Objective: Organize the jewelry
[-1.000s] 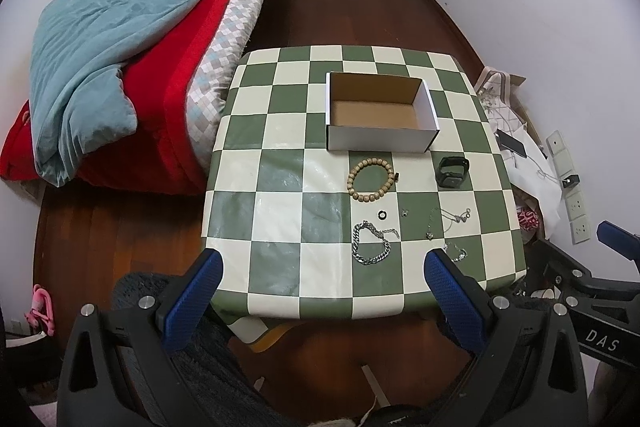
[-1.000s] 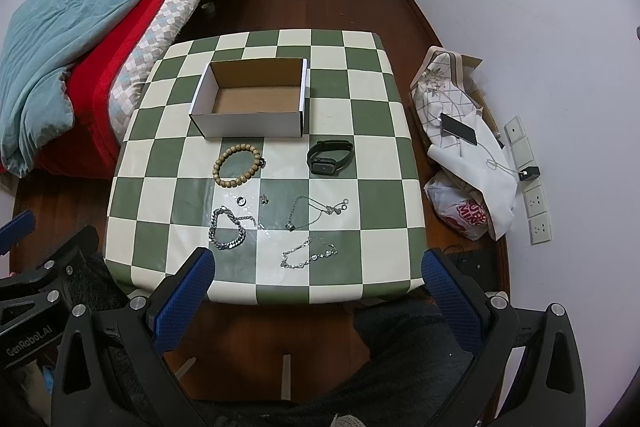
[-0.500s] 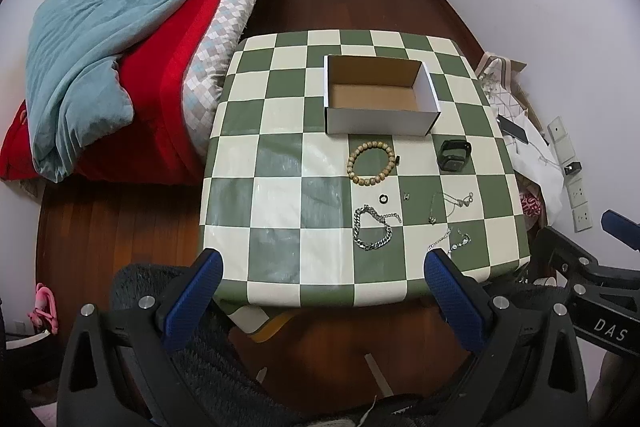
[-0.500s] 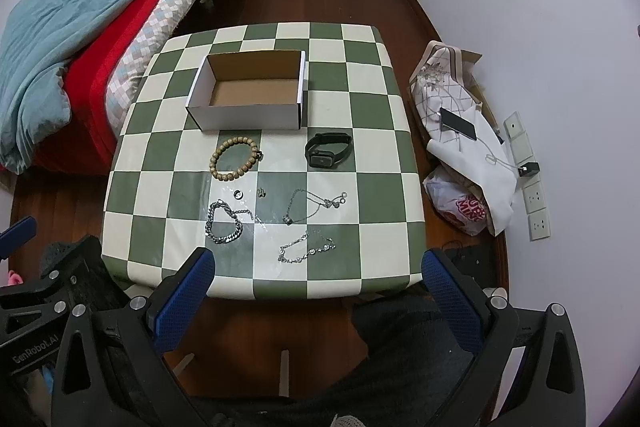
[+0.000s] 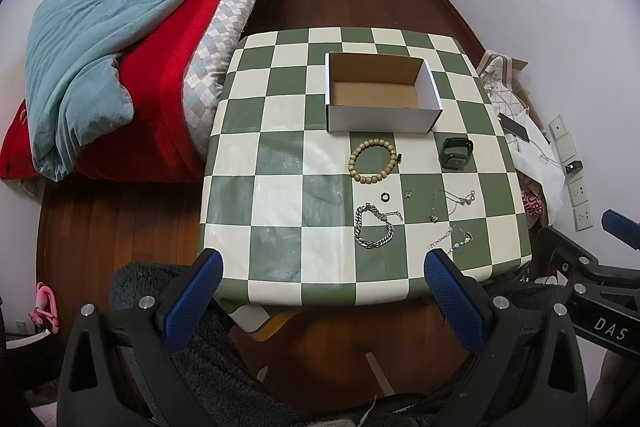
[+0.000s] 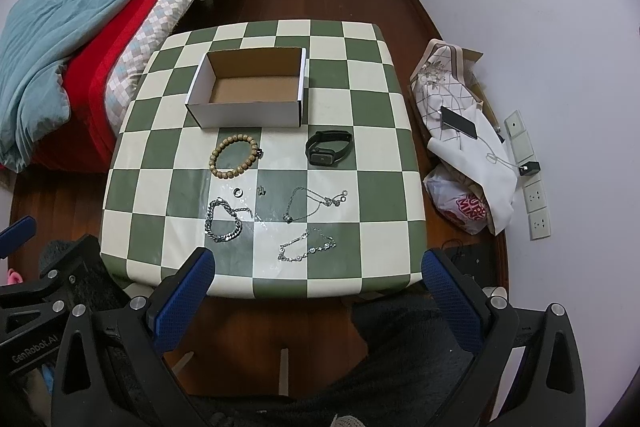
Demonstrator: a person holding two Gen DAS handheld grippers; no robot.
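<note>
The bed with the red quilt and crumpled teal blanket (image 5: 92, 39) stands to my left, beside the green-and-cream chequered counter (image 5: 280, 163). Toward the far side of the counter sits the open white cardboard box with a brown inside (image 5: 380, 95), with nothing in it. All the jewelry lies on the counter on the near side of the box. Just in front of the box lies the tan wooden bead bracelet (image 6: 234, 155), and to its right, well apart, the black smartwatch (image 6: 329, 149). Nearer me lie the heavy silver curb-chain bracelet (image 6: 224, 219), the thin silver necklace with a small pendant (image 6: 314, 203) and the fine silver chain with clear stones (image 6: 306, 246). Between the beads and the curb chain rest a small dark ring (image 6: 238, 192) and a tiny metal ear stud (image 6: 261, 190). My left jaws (image 5: 320, 299) hang above the near edge, spread wide and holding nothing; my right jaws (image 6: 318, 293) likewise stand wide apart, touching nothing
</note>
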